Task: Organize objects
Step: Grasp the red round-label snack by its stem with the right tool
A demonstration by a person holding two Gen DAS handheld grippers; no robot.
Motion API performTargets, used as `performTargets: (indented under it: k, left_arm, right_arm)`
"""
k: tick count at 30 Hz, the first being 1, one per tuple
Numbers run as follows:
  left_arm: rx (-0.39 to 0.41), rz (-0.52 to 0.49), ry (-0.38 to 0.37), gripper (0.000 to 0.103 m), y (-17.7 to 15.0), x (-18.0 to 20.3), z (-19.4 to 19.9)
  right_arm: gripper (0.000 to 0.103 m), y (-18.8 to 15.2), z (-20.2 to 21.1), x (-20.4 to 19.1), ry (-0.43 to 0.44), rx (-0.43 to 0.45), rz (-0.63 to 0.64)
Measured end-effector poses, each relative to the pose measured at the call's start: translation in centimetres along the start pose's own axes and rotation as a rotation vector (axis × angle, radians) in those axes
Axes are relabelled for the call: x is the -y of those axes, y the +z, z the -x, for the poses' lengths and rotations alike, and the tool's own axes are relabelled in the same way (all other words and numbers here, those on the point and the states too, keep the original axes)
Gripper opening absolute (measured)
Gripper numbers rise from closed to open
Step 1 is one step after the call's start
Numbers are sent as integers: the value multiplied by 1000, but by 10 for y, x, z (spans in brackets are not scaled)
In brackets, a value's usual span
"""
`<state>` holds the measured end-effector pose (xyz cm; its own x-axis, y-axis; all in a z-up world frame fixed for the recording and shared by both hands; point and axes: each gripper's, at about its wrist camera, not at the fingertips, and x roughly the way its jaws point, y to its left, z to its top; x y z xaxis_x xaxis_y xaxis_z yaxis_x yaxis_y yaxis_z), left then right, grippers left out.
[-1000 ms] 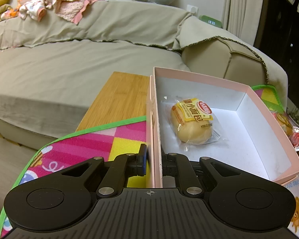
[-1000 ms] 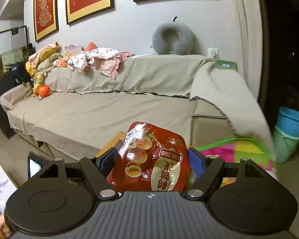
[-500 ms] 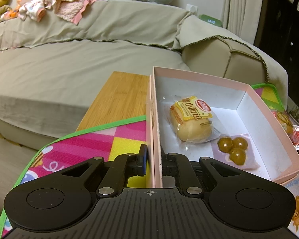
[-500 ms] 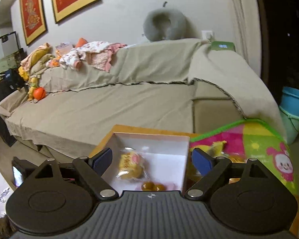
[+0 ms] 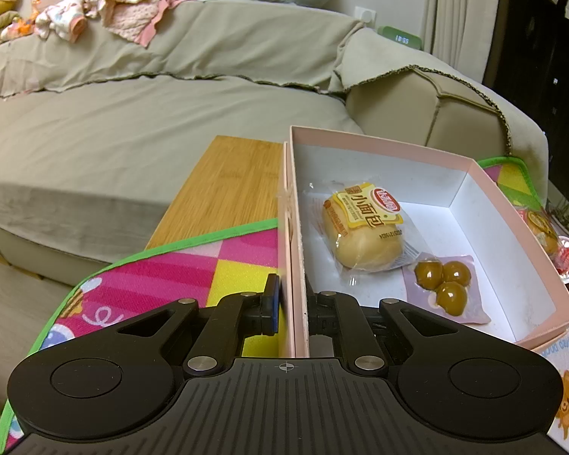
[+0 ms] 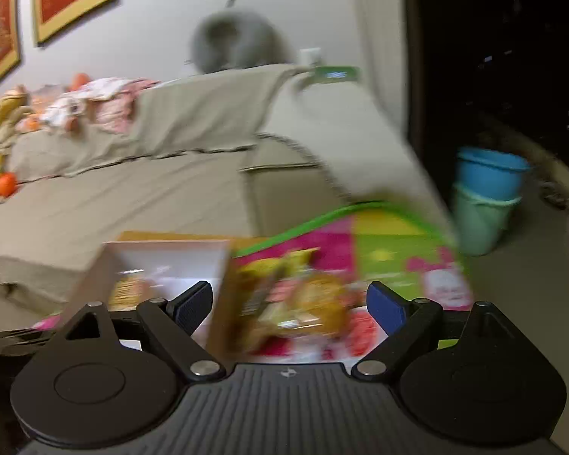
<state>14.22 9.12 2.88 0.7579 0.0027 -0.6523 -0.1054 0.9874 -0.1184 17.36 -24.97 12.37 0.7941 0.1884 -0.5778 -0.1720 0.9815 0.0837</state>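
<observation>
Pinching the near wall of the pink cardboard box (image 5: pixel 485 178), the left gripper (image 5: pixel 293 305) is clamped on it atop the bright foam mat (image 5: pixel 163 280). Inside the white-lined box lie a plastic-wrapped round bun (image 5: pixel 364 235) and a clear pouch of three glossy brown eggs (image 5: pixel 442 282). The right gripper (image 6: pixel 290 303) hovers spread and empty over blurred, crinkly snack packets (image 6: pixel 303 307)

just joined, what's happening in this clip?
A person is sorting snacks into a pink box. The left tongs are clamped on its near wall. Inside lie a bread bun pack and a pack of quail eggs. The right tongs, open and empty, point toward blurred snack packs on the mat.
</observation>
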Motion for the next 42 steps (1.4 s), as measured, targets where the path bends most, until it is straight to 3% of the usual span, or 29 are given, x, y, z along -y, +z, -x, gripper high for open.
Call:
performTargets:
  k: [4, 9, 17, 19, 21, 25, 30, 34, 37, 41, 42]
  left_arm:
    - [0, -1, 0, 11, 0, 0, 0]
    - [-1, 0, 0, 11, 0, 0, 0]
    - [-3, -4, 0, 12, -1, 1, 0]
    - [-2, -5, 0, 12, -1, 1, 0]
    - [-3, -5, 0, 12, -1, 1, 0]
    - [-3, -7, -1, 12, -1, 2, 1]
    - [-3, -6, 1, 12, -2, 2, 1]
    - [-2, -7, 2, 11, -2, 2, 1]
    - [0, -1, 2, 12, -3, 1, 1]
    - [-1, -3, 1, 12, -3, 0, 1]
    - [-1, -3, 3, 12, -3, 1, 1]
  right_arm:
    - [89, 3, -7, 39, -69, -2, -72]
    - [94, -4, -30, 63, -83, -67, -90]
    - [90, -47, -82, 36, -207, -182, 225]
    - [77, -56, -91, 30, -206, -225, 262]
    - [48, -64, -95, 27, -213, -256, 287]
    - [30, -69, -86, 32, -202, -263, 228]
    - [18, -73, -58, 41, -66, -306, 58]
    - [18, -88, -38, 36, 36, -371, -24]
    - [23, -95, -23, 26, 16, -342, 30]
    - [58, -91, -18, 17, -28, -268, 105]
    - [63, -89, -20, 15, -33, -257, 117]
